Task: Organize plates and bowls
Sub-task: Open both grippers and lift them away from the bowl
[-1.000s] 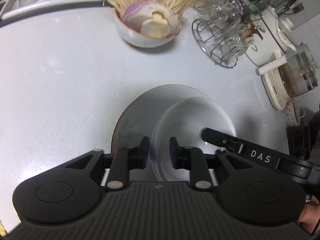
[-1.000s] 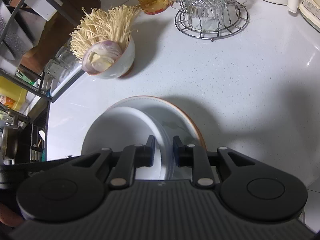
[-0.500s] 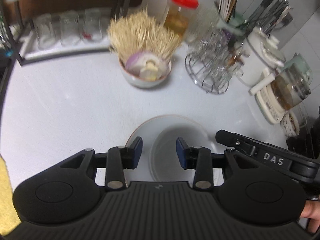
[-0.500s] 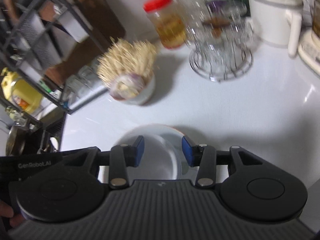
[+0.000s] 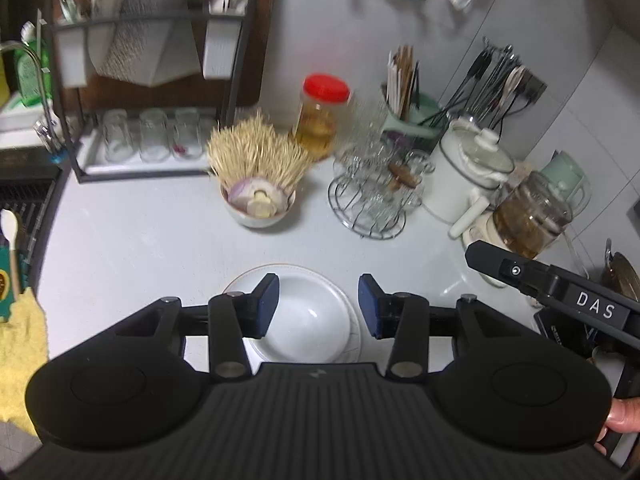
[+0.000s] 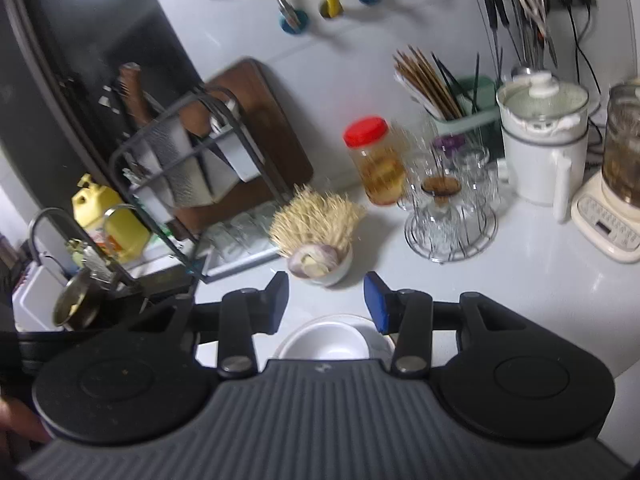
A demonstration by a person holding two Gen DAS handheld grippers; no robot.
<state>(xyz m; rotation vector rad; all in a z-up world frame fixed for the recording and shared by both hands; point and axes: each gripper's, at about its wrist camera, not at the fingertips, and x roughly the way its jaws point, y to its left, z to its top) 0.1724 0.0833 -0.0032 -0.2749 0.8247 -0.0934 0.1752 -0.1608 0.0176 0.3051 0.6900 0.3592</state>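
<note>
White bowl [image 5: 306, 326] nested in rimmed plate [image 5: 244, 280], low centre of left-wrist frame, on pale counter [image 5: 132, 248]; same pair at bottom centre of right-wrist frame, partly hidden by the tool body. Left gripper [image 5: 318, 304] released, jaws just been opening, blue pads apart, nothing between them but air above the bowl. Right gripper [image 6: 326, 300] likewise released, jaws just been opening, nothing gripped. Stack looks finished; step in hand probably a clear withdrawal and a search for the next dish. Best done by lifting straight off, no pad brushing the bowl rim, bowl sitting off-centre toward plate's right edge. Second bowl [image 5: 260, 214], centre frame, full of enoki and sliced onion; likely not for stacking. Wire glass rack [image 5: 370, 206] and red-lidded jar [image 5: 320, 116] just behind, worth a wide berth. Writing: "DAS" in white on the right tool's arm, right edge of left-wrist frame. Small logo on each tool's ribbed body, unreadable. Yellow bottle [image 6: 114, 226] at left, label too blurred.
</note>
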